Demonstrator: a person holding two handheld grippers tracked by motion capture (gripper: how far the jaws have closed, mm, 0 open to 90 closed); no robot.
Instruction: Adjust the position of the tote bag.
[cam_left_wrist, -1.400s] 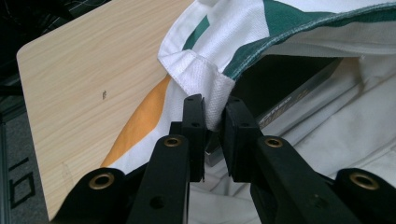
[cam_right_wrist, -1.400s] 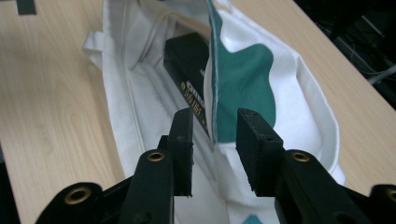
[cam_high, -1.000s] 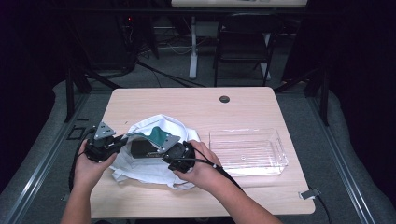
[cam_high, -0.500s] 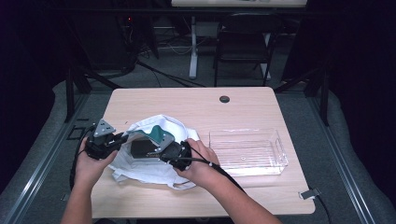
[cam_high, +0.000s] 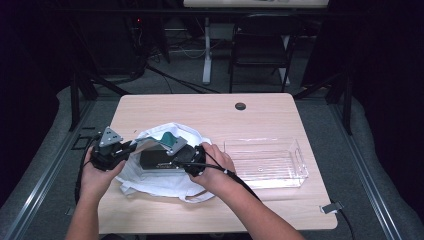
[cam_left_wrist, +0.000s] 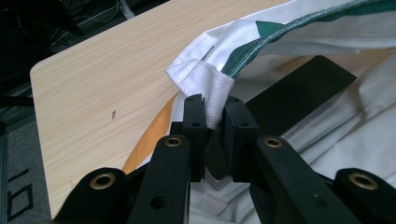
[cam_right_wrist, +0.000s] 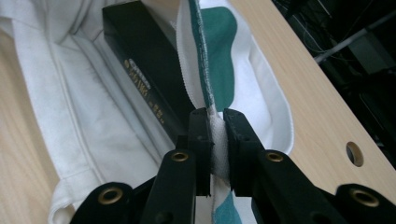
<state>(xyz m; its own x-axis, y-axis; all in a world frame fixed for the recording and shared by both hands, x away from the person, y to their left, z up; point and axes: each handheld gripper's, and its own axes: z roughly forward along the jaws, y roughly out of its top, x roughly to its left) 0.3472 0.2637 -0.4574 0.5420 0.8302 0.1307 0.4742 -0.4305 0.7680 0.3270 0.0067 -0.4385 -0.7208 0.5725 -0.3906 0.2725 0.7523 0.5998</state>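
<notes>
My left gripper (cam_left_wrist: 212, 119) pinches the white, green-trimmed cloth bag (cam_high: 150, 175) by its rim; my right gripper's (cam_right_wrist: 215, 126) jaws have just been closing and now clamp the rim too. The bag lies left of centre on the table (cam_high: 200, 107), one black box (cam_high: 157, 161) inside, one clear tray (cam_high: 265, 162) to its right.

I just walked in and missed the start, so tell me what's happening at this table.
A person holds a white cloth bag with green print open on the wooden table. The left gripper pinches one edge of the bag's mouth; the right gripper, whose jaws have just been closing, now clamps the opposite edge. A black box lies inside the bag. A clear plastic tray sits beside it.
</notes>
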